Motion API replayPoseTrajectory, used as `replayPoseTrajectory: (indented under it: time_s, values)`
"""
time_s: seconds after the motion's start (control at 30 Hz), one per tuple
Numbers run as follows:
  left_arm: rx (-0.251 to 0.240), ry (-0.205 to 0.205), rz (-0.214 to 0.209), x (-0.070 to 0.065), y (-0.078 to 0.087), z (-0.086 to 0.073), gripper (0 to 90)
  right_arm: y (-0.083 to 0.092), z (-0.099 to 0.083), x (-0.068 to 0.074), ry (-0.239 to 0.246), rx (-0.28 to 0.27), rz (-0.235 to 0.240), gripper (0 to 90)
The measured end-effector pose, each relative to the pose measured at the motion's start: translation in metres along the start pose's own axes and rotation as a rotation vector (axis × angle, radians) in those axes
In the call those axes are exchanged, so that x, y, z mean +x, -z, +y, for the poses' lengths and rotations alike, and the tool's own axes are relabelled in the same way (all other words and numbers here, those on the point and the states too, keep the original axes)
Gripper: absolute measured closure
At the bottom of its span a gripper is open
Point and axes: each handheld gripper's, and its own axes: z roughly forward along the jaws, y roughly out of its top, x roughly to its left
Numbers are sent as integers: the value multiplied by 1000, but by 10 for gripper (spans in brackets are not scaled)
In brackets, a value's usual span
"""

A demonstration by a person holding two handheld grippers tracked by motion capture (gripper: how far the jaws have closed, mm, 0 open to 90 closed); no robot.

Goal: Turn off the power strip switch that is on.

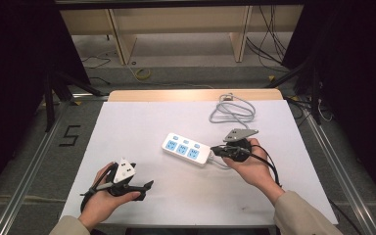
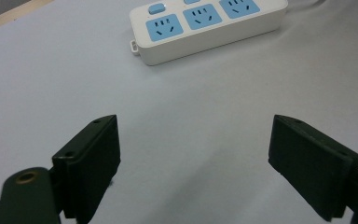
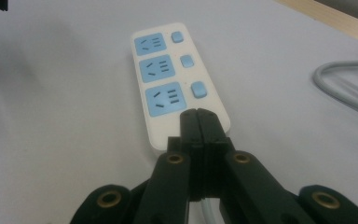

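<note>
Resting low near the desk's [image 1: 127, 122] near-left corner, the person's left hand [image 1: 103, 198] holds the left gripper [image 1: 144, 188], its jaws spread wide apart with nothing between them. The left gripper view looks along those two black jaws over bare white desk surface toward the power strip [image 2: 205, 28], well ahead of them, and shows the strip's end with a small hanging tab, a detail too small to make out from the high view.

Further in, right of the desk's centre, the right hand [image 1: 252, 166] holds the right gripper [image 1: 214, 149] at the right-hand end of the power strip [image 1: 186, 148]. In the right gripper view the jaws are pressed together, their tips over the near end of the white strip [image 3: 168, 79]; whether they touch it cannot be told. That view shows three blue sockets in a row, each with a small blue button beside it (the high view shows them only as blue patches). A pale cable runs under the gripper at the bottom of that view.

Beyond, near the desk's far edge and right of centre, the grey cable [image 1: 232, 111] lies in loose loops, with its plug [image 1: 227, 97] at the far end. Nothing on the desk is a container.
</note>
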Motion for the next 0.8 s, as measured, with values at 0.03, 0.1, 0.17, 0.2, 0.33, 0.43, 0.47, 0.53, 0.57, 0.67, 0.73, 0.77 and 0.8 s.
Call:
replayPoseTrajectory:
  time_s: [0.03,0.1,0.17,0.2,0.33,0.43,0.47,0.53,0.57,0.67,0.73,0.77,0.8]
  values:
    - [1,-1,-1,0,0,0,161,-1,1,0,3,0,0,900]
    - [4,-3,0,0,0,0,161,-4,3,0,1,-1,2,900]
    - [5,-5,-1,0,0,0,161,-6,6,1,4,-1,4,900]
    - [6,-6,-1,0,0,0,161,-8,7,1,5,1,5,900]
    - [5,-4,-1,0,0,0,161,-14,11,2,9,2,10,900]
    - [6,-2,-1,0,0,0,161,-18,14,3,12,8,12,900]
    - [6,-2,-1,0,0,0,161,-18,14,3,12,8,12,900]
    - [5,-2,-2,0,0,0,161,-21,16,3,13,11,14,900]
    - [5,-2,-2,0,0,0,161,-23,18,4,13,9,15,900]
    - [6,-1,-2,0,0,0,161,-26,21,5,17,11,16,900]
    - [6,-2,-2,0,0,0,161,-28,23,6,21,12,18,900]
    - [6,-3,-2,0,0,0,161,-29,24,6,20,12,19,900]
    - [6,-2,-2,0,0,0,161,-29,24,6,20,12,19,900]
